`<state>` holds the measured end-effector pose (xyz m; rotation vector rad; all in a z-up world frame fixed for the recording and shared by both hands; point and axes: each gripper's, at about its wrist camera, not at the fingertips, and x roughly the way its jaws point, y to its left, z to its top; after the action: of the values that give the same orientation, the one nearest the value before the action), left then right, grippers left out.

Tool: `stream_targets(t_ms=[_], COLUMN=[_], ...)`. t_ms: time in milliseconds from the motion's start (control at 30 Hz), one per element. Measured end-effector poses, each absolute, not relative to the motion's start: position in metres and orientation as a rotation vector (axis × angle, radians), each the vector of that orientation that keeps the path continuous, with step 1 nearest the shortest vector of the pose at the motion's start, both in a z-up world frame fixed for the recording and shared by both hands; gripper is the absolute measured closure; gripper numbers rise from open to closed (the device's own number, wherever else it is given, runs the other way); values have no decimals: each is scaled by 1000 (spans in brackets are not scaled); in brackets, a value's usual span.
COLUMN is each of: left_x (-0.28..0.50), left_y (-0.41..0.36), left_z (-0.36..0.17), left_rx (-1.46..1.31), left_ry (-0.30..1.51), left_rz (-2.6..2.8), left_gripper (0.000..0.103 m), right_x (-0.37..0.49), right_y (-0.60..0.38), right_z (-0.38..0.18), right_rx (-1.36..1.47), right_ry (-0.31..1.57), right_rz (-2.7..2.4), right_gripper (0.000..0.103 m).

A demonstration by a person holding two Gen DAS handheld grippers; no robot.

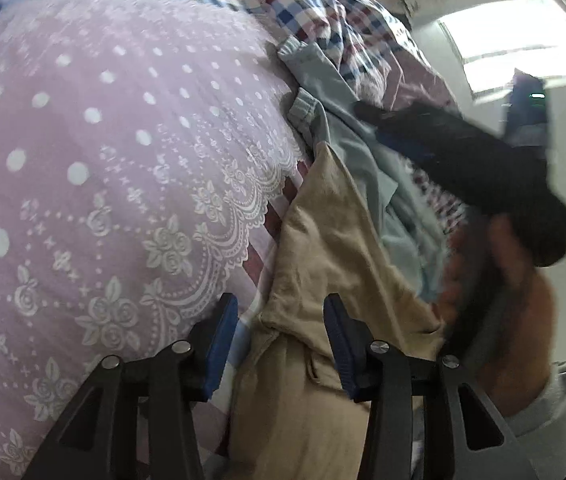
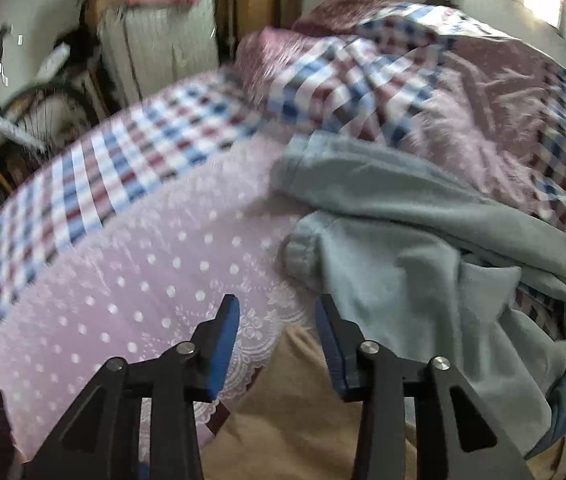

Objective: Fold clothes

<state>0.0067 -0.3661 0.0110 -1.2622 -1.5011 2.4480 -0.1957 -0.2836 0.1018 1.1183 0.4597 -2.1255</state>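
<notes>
On the bed, over a pink dotted sheet [image 1: 95, 128] with a lace border: a tan garment [image 1: 323, 280] lying crumpled along the sheet's edge, and a pale blue-grey garment [image 2: 403, 240] heaped just beyond it, touching it and running up onto the checked quilt [image 2: 343, 80]. Neither one folded or laid flat. Left tongs [image 1: 281, 344] spread wide above the tan cloth, nothing gripped between the blue pads. Right tongs [image 2: 277, 344] spread just as wide, likewise empty, hovering near the point where tan cloth, lace and blue-grey cuff met. Both views blurred, so tools probably on the move.

Risks, as judged from this: with the two garments overlapping, a pinch near the seam could well have caught both layers and dragged the pair together. A low grab could also have snagged the lace or bunched the sheet. Tongs close together, so a collision possible. Crumpled cloth likely to fold crooked unless spread out.
</notes>
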Motion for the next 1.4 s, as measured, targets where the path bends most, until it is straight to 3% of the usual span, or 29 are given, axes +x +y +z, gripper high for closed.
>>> stream_targets(t_ms=[67,100,133,667,833,1167,1233,1267,1300,1400], left_x=[6,5,4,17,20,20,24,25,25,24], left_y=[-362,-359,-358,-362,-358,-358,-361,-362,-363,-362], left_z=[11,9,6,13,19,28,32,31,31,31], left_rx=[-1281,-1309,-1336,-1330,-1348,-1329,-1290,-1278,-1274,-1285], left_ry=[-1463,-1453,-1445,-1480,-1437,-1423,-1446,-1455,-1456,-1411], left_rz=[2477,2474,2471,2619,2666,2842,2880,2881,2879,2882], left_gripper=[63,83,91,95,95,93,78,63,55,54], right_x=[-199,-201,-202,-115,-91,-42,-29,-23,-17,-1], right_y=[-264,-253,-242,22,91,151,154,156,158,164], right_z=[111,115,118,135,120,99,91,86,79,63], right_rx=[1120,1121,1120,1120,1206,1146,1136,1140,1149,1157], right_ry=[410,394,380,58,54,-226,-226,-217,-203,-155], right_rz=[-2148,-2158,-2169,-2475,-2573,-2640,-2655,-2656,-2652,-2645], right_gripper=[54,54,54,52,52,51,51,51,51,51])
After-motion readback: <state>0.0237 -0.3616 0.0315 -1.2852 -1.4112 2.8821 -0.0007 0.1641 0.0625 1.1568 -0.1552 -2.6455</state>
